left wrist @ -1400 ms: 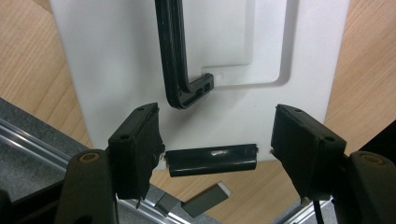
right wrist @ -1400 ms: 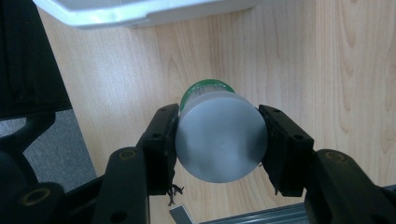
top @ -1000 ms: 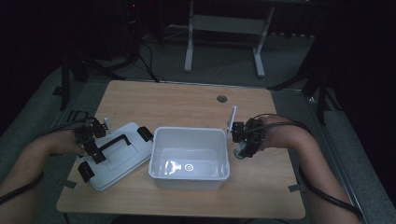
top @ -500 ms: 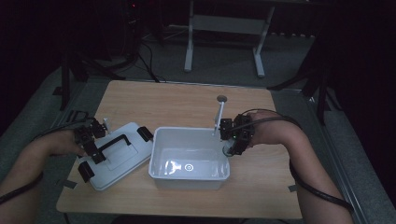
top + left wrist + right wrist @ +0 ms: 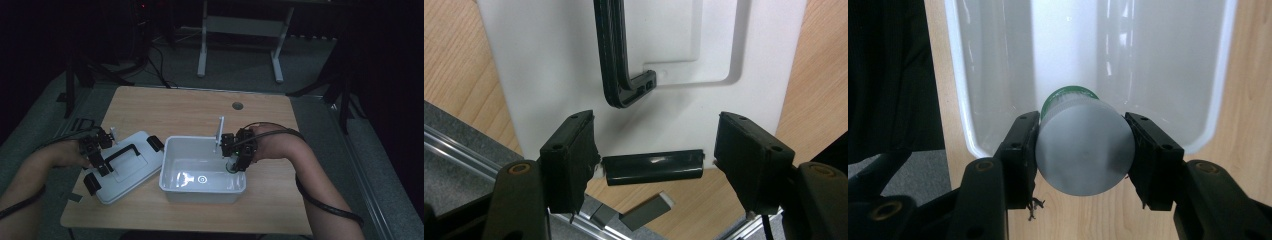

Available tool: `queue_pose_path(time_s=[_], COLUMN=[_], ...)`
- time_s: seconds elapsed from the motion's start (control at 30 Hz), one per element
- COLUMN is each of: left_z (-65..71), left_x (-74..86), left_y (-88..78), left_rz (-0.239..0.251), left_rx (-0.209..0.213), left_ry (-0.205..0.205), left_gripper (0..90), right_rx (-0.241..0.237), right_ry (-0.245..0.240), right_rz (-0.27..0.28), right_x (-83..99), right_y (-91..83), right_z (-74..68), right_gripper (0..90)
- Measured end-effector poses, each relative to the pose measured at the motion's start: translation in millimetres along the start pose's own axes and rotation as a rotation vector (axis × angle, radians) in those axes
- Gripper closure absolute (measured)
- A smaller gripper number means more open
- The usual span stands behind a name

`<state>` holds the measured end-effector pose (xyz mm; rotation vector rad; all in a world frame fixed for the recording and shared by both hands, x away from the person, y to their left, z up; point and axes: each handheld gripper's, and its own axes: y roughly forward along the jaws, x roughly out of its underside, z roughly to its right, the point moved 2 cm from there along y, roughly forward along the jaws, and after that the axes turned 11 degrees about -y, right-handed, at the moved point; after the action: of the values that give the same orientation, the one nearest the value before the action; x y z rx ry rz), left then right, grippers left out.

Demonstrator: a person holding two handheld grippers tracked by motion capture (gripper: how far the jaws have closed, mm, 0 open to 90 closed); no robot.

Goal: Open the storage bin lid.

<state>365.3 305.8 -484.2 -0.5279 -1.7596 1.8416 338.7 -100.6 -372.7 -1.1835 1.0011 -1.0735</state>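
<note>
White plastic bin sits mid-table, and the right gripper has moved inward from beside the bin's right side to its right rim since a second ago. Its jaws are clamped on a small grey container with a green cap, held over the bin's edge, cap pointing into the bin. The left gripper has not shifted: its jaws stand wide apart over the lid beside the bin, straddling a black latch and gripping nothing.
</note>
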Motion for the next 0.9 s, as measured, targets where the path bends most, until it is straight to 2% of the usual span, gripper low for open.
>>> queue_pose_path(time_s=[0.3, 0.57, 0.77, 0.9], left_z=[1.3, 0.4, -0.4, 0.2], left_x=[-1.2, -0.9, 0.3, 0.1], left_y=[1.6, 2.7, 4.5, 4.6], left_rz=[-0.001, -0.005, -0.014, -0.009], left_rx=[-0.001, -0.002, -0.003, 0.000], left_ry=[-0.001, -0.001, -0.002, 0.002], left_gripper=[32.3, 32.3, 32.3, 32.3], right_rx=[-0.022, -0.065, -0.076, -0.095], right_ry=[-0.002, 0.001, -0.035, -0.031], right_rz=[0.001, -0.014, -0.027, -0.024], right_x=[-4.7, -8.6, -13.8, -16.1], right_y=[26.6, 52.0, 71.4, 82.8], right_z=[0.4, -1.8, -2.2, -0.7], right_gripper=[50.1, 50.1, 50.1, 50.0])
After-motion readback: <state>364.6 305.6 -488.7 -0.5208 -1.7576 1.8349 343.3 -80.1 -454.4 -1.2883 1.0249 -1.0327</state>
